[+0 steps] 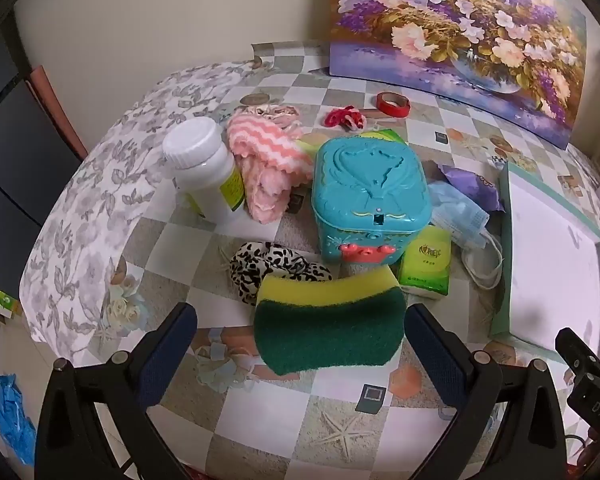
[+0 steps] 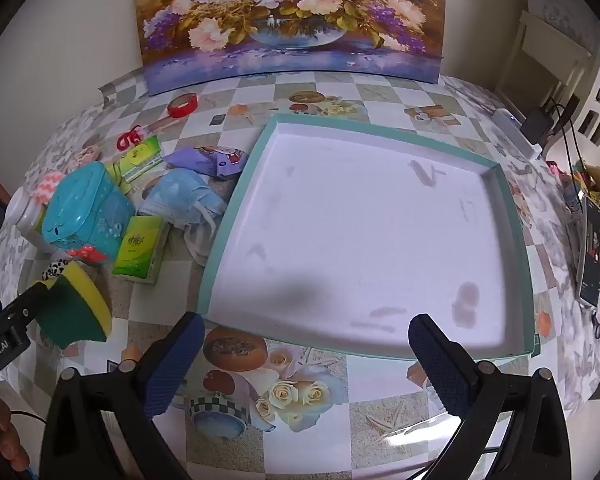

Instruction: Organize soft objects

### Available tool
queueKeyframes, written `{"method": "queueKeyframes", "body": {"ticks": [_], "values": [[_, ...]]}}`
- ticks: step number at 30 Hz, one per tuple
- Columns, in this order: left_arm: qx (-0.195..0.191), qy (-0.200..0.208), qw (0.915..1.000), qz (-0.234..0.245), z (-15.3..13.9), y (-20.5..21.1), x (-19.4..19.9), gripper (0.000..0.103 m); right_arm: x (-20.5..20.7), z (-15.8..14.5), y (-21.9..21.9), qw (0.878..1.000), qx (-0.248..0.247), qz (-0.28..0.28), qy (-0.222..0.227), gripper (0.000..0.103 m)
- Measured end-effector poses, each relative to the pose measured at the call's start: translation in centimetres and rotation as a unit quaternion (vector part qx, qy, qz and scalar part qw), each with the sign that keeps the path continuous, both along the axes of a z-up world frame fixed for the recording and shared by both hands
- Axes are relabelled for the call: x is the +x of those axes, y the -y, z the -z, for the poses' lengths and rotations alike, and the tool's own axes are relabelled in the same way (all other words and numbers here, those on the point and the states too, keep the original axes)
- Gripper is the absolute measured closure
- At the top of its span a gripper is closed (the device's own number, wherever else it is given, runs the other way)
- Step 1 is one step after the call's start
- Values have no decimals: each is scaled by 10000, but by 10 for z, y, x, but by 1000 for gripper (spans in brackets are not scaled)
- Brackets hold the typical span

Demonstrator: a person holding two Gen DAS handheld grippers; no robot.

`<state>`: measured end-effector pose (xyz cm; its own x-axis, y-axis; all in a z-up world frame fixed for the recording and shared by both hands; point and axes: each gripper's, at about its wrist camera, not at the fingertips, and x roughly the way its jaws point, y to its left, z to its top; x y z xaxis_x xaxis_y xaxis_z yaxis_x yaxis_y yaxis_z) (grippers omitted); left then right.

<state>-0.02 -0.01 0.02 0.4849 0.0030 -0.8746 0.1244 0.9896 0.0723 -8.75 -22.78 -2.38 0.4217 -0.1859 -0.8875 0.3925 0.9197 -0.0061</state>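
A green-and-yellow sponge (image 1: 328, 320) lies on the checked tablecloth, partly over a leopard-print scrunchie (image 1: 268, 268). My left gripper (image 1: 302, 314) stands open around the sponge; the right pad is close to its edge and the left pad is clearly apart. Behind it lie a pink-and-white chevron cloth (image 1: 268, 160), blue face masks (image 1: 460, 216), a purple pouch (image 1: 468, 178) and a green tissue pack (image 1: 426, 266). My right gripper (image 2: 308, 322) hangs open and empty over the near rim of the white tray (image 2: 236, 216), which has a teal edge.
A teal plastic box (image 1: 368, 200) and a white bottle (image 1: 204, 164) stand among the soft things. A red tape roll (image 1: 392, 102) and a red-and-white scrunchie (image 1: 344, 118) lie near the flower painting (image 1: 460, 28). Cables and devices (image 2: 592, 240) crowd the right table edge.
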Motion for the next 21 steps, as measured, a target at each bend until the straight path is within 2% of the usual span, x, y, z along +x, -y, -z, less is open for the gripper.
{"method": "queueKeyframes", "body": {"ticks": [21], "values": [[111,47,9999,-4,-1,3,-1,0,-1,-3,0,9999,52,-23,97,0]]}}
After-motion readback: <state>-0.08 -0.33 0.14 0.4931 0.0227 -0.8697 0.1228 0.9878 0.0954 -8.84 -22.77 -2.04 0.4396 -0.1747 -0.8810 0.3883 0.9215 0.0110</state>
